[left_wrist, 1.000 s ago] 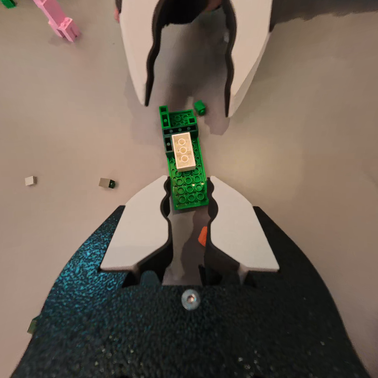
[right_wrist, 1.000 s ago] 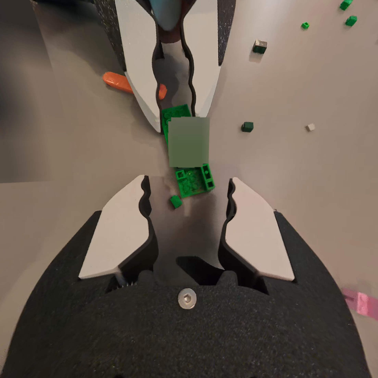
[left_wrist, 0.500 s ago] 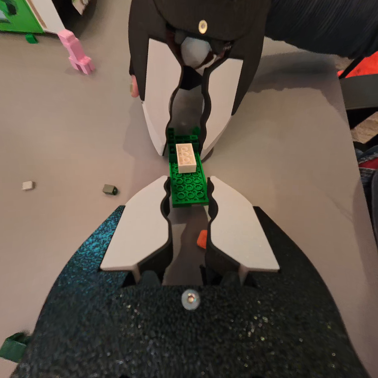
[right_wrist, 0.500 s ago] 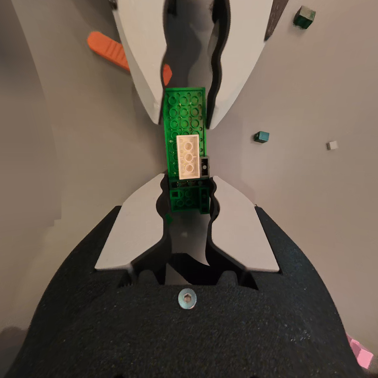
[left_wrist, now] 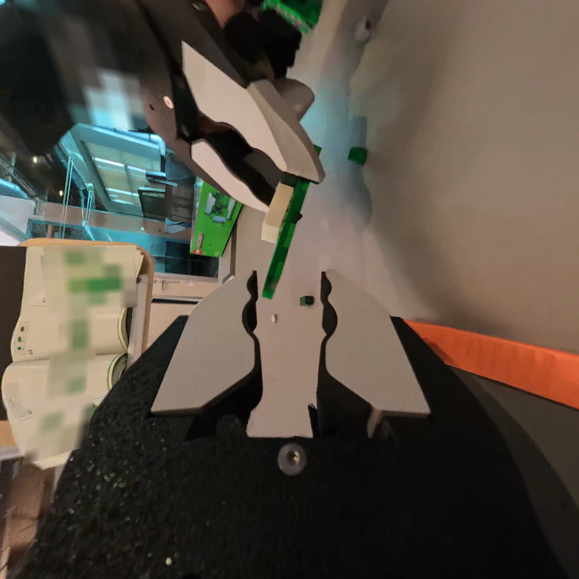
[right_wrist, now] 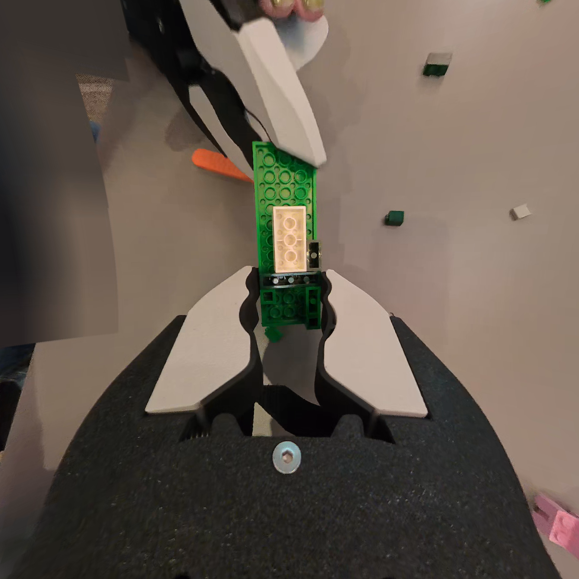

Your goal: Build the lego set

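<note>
A long green Lego plate carries a white brick and a small dark piece. My right gripper is shut across the plate's built-up near end and holds it above the grey table. My left gripper is rolled on its side at the plate's far end, one finger over the top face and one behind. In the left wrist view the plate shows edge-on with the white brick. Its end lies by the left finger of my left gripper, whose jaws stand wide apart. The right gripper holds the far end.
Loose pieces lie on the table: an orange separator, a dark green piece, a white one, a grey-green one, a pink part. A green box and a booklet show beyond.
My left gripper has let go of the plate's sides and rolled about a quarter turn. The right gripper stays shut on the plate and has raised it off the table.
</note>
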`<state>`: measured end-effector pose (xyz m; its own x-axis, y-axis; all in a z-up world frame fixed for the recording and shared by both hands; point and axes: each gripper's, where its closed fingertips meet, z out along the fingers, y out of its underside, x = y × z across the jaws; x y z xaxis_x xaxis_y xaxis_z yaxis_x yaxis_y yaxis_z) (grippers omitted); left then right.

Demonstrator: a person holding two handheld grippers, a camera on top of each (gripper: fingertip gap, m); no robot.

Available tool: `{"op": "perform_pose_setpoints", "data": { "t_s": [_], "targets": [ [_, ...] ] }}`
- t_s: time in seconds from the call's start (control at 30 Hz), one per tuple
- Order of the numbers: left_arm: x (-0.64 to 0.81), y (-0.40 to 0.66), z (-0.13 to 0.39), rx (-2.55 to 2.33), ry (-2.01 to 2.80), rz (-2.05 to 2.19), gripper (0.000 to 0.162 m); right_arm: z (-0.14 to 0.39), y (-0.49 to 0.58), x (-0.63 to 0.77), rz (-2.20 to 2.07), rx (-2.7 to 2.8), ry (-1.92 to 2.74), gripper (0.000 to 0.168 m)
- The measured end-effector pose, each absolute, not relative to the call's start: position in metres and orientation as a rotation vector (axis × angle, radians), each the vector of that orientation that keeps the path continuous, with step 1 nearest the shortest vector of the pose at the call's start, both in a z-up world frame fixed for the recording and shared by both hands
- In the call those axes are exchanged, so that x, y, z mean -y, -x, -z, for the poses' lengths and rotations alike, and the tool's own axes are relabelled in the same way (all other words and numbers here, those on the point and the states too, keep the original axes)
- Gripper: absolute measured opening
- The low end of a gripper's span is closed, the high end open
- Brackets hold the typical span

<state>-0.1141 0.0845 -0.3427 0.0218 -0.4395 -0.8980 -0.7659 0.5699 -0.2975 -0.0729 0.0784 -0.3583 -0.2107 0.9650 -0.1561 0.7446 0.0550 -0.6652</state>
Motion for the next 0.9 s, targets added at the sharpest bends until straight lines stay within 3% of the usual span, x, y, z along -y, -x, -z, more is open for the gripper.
{"op": "perform_pose_setpoints", "data": {
  "t_s": [0.13, 0.37, 0.77, 0.87, 0.9],
  "targets": [
    [-0.109, 0.123, 0.339, -1.531, 1.071, -0.612, 0.029, 0.360, 0.079, -0.090, -0.835, 1.914, 1.888, 0.037],
    [-0.134, 0.138, 0.340, -1.466, 1.212, -0.786, 0.034, 0.350, 0.095, -0.089, -0.774, 1.798, 1.988, 0.036],
    [-0.136, 0.138, 0.340, -1.494, 1.183, -0.849, 0.006, 0.340, 0.108, -0.096, -0.766, 1.699, 2.013, 0.036],
    [-0.140, 0.142, 0.337, -1.496, 1.148, -0.861, 0.006, 0.329, 0.101, -0.108, -0.668, 1.614, 1.937, 0.054],
    [-0.142, 0.144, 0.337, -1.493, 1.146, -0.851, 0.006, 0.326, 0.092, -0.111, -0.618, 1.586, 1.918, 0.053]
  ]
}}
